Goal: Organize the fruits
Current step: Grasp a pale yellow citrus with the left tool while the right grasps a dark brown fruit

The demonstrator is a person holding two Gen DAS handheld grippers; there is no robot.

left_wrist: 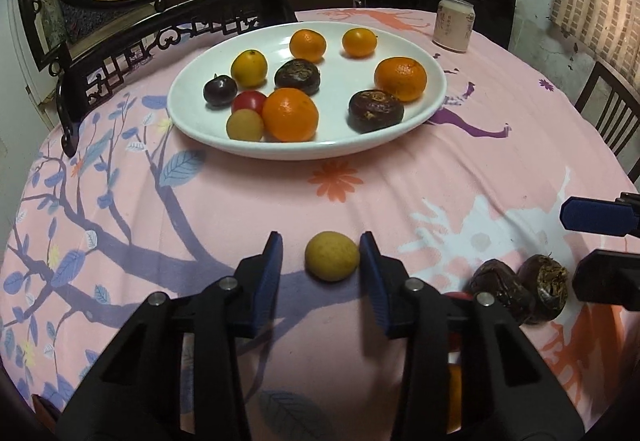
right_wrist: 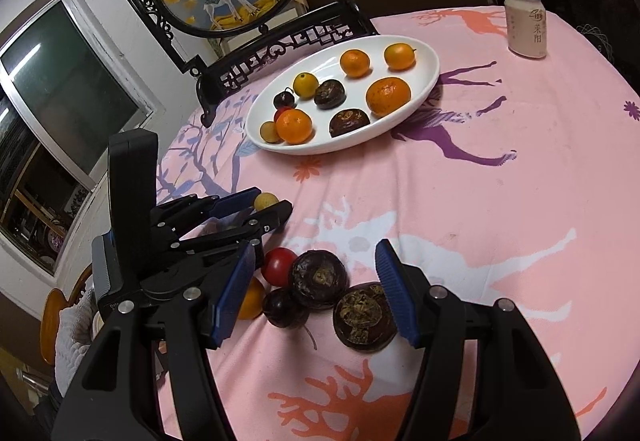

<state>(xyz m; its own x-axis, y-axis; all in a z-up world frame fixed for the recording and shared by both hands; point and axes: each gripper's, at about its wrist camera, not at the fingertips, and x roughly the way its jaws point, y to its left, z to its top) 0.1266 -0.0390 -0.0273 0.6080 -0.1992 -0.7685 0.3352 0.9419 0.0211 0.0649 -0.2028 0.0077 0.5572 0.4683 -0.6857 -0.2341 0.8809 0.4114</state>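
Yellow little fruit sits on the pink surface, between the left claw's blue pads; one pad touches it, the other is apart. Right claw hangs apart over dark fruits, near the white plate.

We see a pink tablecloth printed with blue-leaved branches, orange flowers and purple, white and orange deer. The plate is plain white, holding orange, yellow, red and dark brown fruit. A pale yellow fruit lies between black grippers' blue pads. The can is cream.
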